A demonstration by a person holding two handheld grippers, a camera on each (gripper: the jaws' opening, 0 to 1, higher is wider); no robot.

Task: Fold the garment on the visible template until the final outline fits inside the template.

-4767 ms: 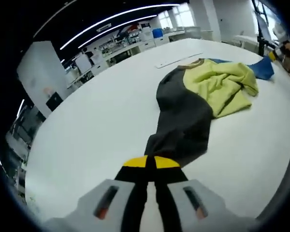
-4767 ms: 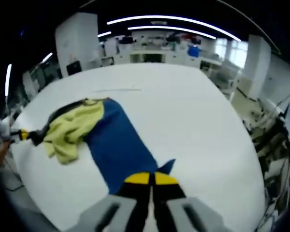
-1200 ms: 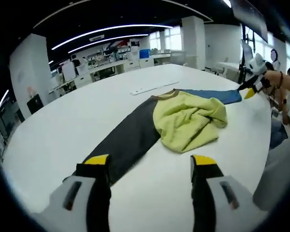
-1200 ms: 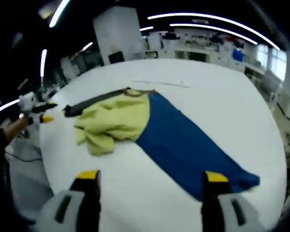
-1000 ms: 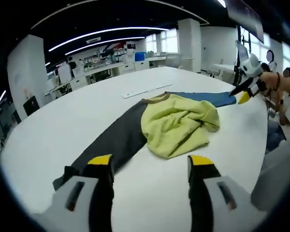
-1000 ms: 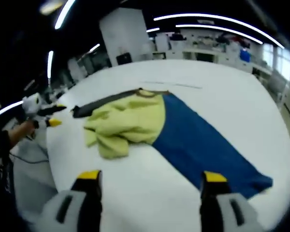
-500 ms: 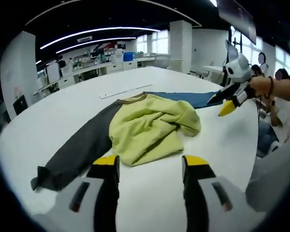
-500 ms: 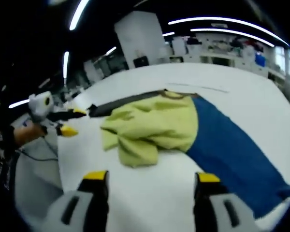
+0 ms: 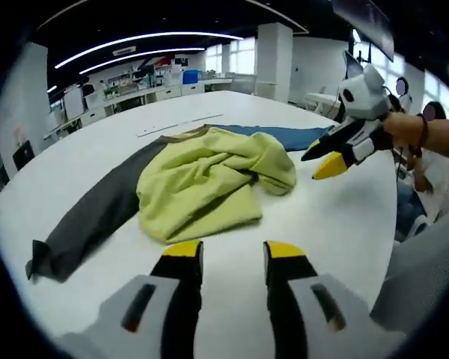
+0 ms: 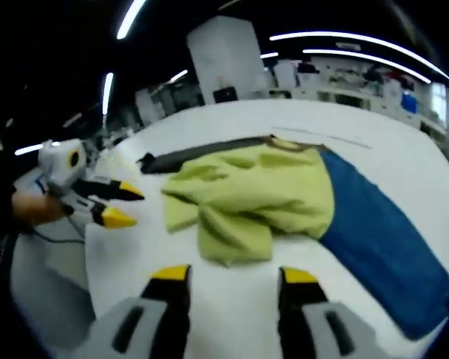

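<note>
A garment lies on the white table [image 9: 337, 217]. Its yellow-green body [image 9: 202, 179] is crumpled in the middle, a dark grey sleeve [image 9: 90, 217] stretches left and a blue sleeve [image 9: 284, 136] right. My left gripper [image 9: 233, 250] hovers open just short of the body's near edge, holding nothing. The right gripper [image 9: 318, 164] comes in from the right, in a hand, beside the crumpled body. In the right gripper view the yellow-green body [image 10: 254, 194], blue sleeve [image 10: 382, 239] and grey sleeve [image 10: 202, 153] lie ahead of my open right gripper [image 10: 233, 275]; the left gripper [image 10: 129, 206] is at the left.
A thin white strip [image 9: 176, 126] lies on the table beyond the collar. The table's near edge curves round at the right [image 9: 393, 247], next to a person's sleeve [image 9: 441, 138]. Lab benches and a white pillar [image 9: 273, 56] stand far behind.
Both grippers let go of the sleeve ends, opened, and moved in toward the crumpled yellow-green body. Their jaws now stand closer together than half a second ago. The sleeves lie stretched out.
</note>
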